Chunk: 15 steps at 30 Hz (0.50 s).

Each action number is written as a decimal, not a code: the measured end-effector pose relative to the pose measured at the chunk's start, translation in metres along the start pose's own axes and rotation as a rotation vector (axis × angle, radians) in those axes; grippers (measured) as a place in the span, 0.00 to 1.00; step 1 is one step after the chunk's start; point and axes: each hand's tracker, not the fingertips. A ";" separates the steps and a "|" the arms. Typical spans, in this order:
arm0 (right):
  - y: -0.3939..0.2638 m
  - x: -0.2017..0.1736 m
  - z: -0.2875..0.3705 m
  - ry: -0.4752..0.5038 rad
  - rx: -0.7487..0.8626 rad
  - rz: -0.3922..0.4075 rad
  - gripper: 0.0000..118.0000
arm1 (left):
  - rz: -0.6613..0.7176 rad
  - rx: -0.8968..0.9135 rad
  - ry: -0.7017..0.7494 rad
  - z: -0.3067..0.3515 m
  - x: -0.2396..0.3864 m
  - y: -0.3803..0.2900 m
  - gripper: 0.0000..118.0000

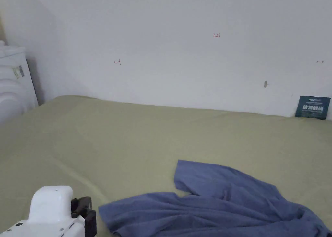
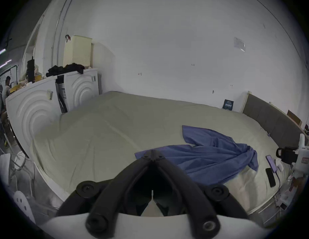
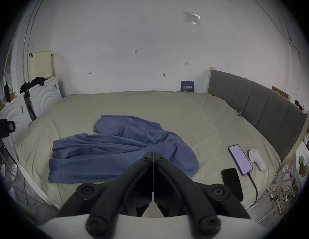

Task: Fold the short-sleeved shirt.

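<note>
The blue short-sleeved shirt (image 3: 119,149) lies crumpled on the green bedsheet (image 3: 193,118), beyond both grippers. The left gripper (image 2: 152,154) and right gripper (image 3: 153,154) hover with jaws pressed together, pinching nothing.

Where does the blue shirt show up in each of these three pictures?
Head view: the blue shirt lies crumpled at the bottom right, on the green sheet.
Left gripper view: the shirt lies right of centre, beyond the shut jaws.
Right gripper view: the shirt lies in the middle, just past the shut jaws.
Shared landmark: the dark card leaning on the wall.
</note>
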 end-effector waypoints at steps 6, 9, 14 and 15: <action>0.007 0.006 -0.006 0.027 0.013 -0.043 0.02 | 0.015 -0.176 -0.102 -0.110 -0.030 0.033 0.02; 0.009 0.011 -0.016 0.023 -0.001 -0.039 0.02 | 0.068 -0.291 -0.305 -0.181 -0.049 0.043 0.20; 0.010 0.024 -0.037 0.005 -0.050 -0.033 0.02 | 0.001 -0.488 -0.276 -0.258 -0.051 0.034 0.99; 0.010 0.028 -0.041 -0.008 -0.053 -0.033 0.02 | -0.059 -0.486 -0.234 -0.266 -0.047 0.030 0.99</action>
